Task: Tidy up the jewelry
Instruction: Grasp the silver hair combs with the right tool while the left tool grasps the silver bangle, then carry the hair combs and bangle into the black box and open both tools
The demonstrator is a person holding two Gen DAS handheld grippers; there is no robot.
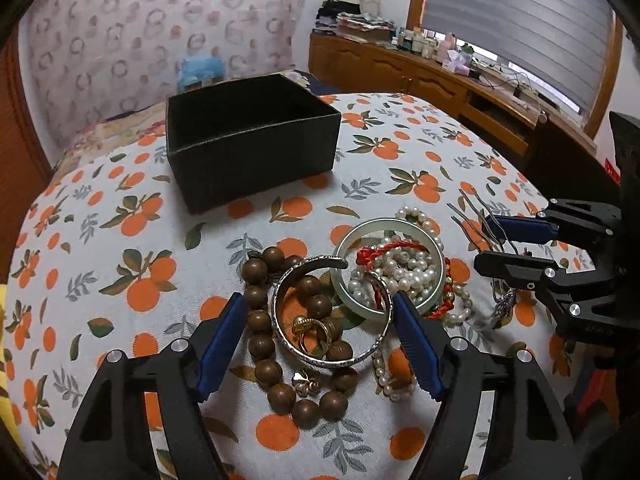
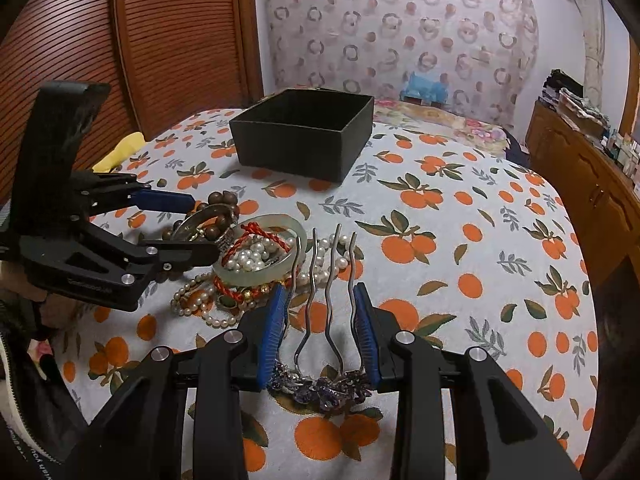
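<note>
From where I stand, the table (image 1: 120, 280) wears a cloth printed with oranges, and toward its far side sits an open black box (image 1: 252, 140), its inside too dark to read. Well apart from the box, nearer the person, the jewelry lies heaped together. At the left of the heap, a string of brown wooden beads (image 1: 260, 320) curls round on the cloth, and the left claw (image 1: 320, 320) hangs over it, unclenched, its two blue pads (image 1: 224, 332) flanking a silver bangle (image 1: 332, 360) that lies on the beads. The right-hand pad is at the bangle's rim and the left-hand one stands off it, so nothing is grasped. Inside the bangle rest a few gold rings (image 1: 312, 330). Just right of that lies a pale green bangle (image 1: 390, 268), tilted on the pile, with a tangle of pearl strands (image 1: 408, 276) and a red braided cord (image 1: 384, 250) spilling through and around it. Farther right, the right claw (image 2: 320, 332) is clenched on a metal hair comb (image 2: 320, 300): its blue pads press the outer prongs from both sides, the wavy prongs point away toward the heap, and the purple jewelled head (image 2: 320, 390) sits back between the claw's arms. Whether the comb is clear of the cloth I cannot tell.
</note>
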